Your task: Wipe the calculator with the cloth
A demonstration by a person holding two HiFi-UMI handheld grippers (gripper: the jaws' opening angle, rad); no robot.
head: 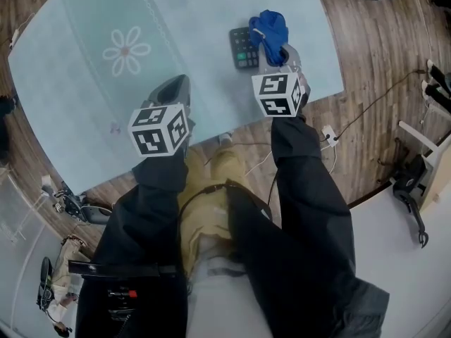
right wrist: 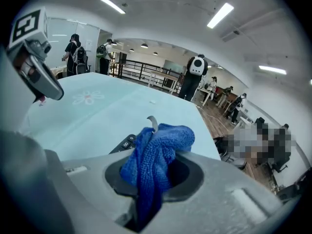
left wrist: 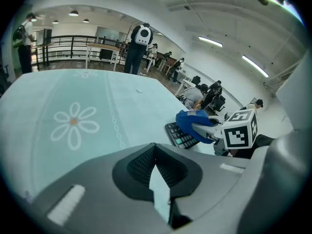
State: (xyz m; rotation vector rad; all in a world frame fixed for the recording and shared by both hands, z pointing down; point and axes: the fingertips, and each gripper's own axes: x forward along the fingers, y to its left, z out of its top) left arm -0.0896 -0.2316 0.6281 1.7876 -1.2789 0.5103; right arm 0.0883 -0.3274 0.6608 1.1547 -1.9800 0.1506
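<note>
A dark calculator (head: pixel 244 48) lies flat on the pale teal tablecloth (head: pixel 106 97), near the table's right front corner. My right gripper (head: pixel 283 53) is shut on a bunched blue cloth (head: pixel 270 29), which hangs over the calculator's right edge. In the right gripper view the cloth (right wrist: pixel 156 152) fills the jaws and hides the tips, with the calculator (right wrist: pixel 126 144) just behind it. My left gripper (head: pixel 173 90) hovers over the table's front edge, well left of the calculator, shut and holding nothing. The left gripper view shows the calculator (left wrist: pixel 181 135) and cloth (left wrist: pixel 194 121) off to the right.
The tablecloth has a white flower print (head: pixel 127 50). Cables and a white power strip (head: pixel 329 134) lie on the wooden floor below the table's front edge. White furniture (head: pixel 423 139) stands at the right. People (left wrist: pixel 140 48) stand beyond the far side of the table.
</note>
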